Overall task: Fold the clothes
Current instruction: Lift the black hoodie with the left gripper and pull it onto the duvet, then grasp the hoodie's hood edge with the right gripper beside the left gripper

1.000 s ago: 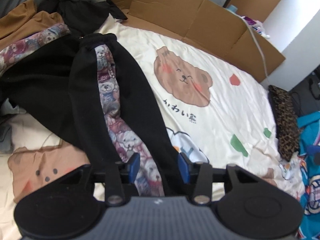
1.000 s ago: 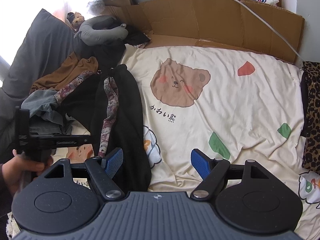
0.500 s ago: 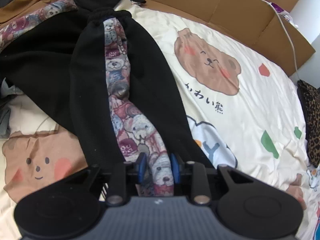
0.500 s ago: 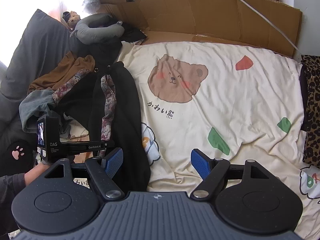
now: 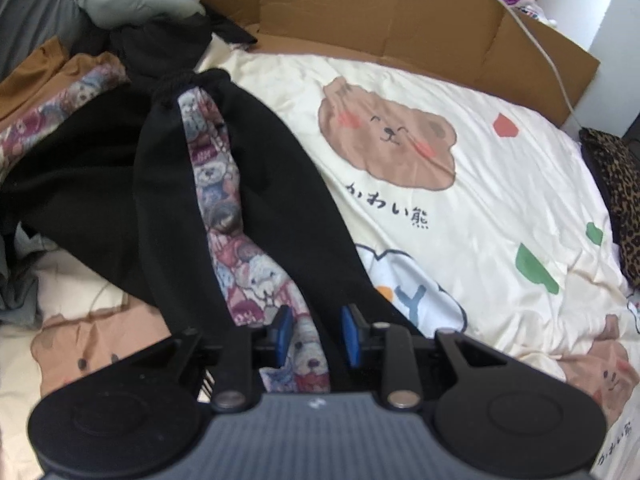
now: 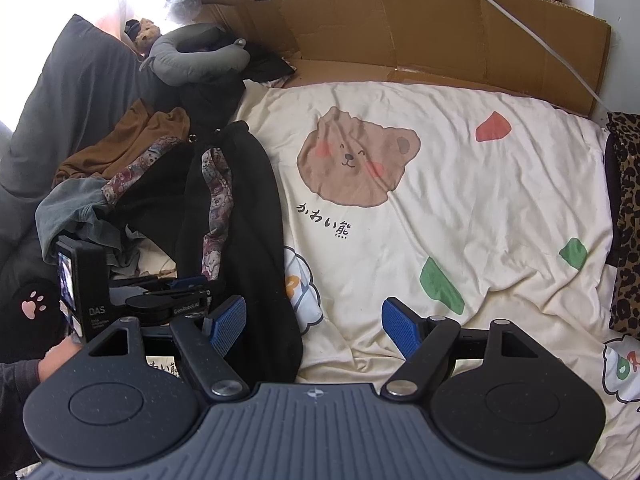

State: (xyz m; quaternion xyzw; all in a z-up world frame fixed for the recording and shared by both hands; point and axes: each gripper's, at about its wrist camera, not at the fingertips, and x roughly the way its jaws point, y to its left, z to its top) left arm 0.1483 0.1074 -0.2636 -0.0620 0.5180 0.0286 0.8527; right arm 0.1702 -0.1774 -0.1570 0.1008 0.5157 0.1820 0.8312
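Note:
A black garment (image 5: 280, 200) with a teddy-bear print stripe (image 5: 212, 184) lies lengthwise on the left side of the cream bear-print bed sheet (image 5: 480, 184). My left gripper (image 5: 316, 334) is shut on its near end, with print fabric pinched between the blue pads. The right wrist view shows the same garment (image 6: 256, 200), with the left gripper (image 6: 192, 285) gripping it low on the left. My right gripper (image 6: 312, 320) stands open just above the sheet. Its left finger (image 6: 226, 322) hangs over the garment's near edge; nothing is held.
A pile of clothes (image 6: 120, 148) in brown, grey and black lies at the left beside a grey neck pillow (image 6: 192, 60). Cardboard (image 6: 440, 28) lines the far edge. A leopard-print cloth (image 6: 626, 220) borders the right. A hand (image 6: 60, 354) holds the left gripper.
My left gripper narrowed from wide open onto the garment's near end, then tilted up so more of the far cardboard shows. The right gripper stayed open and barely moved.

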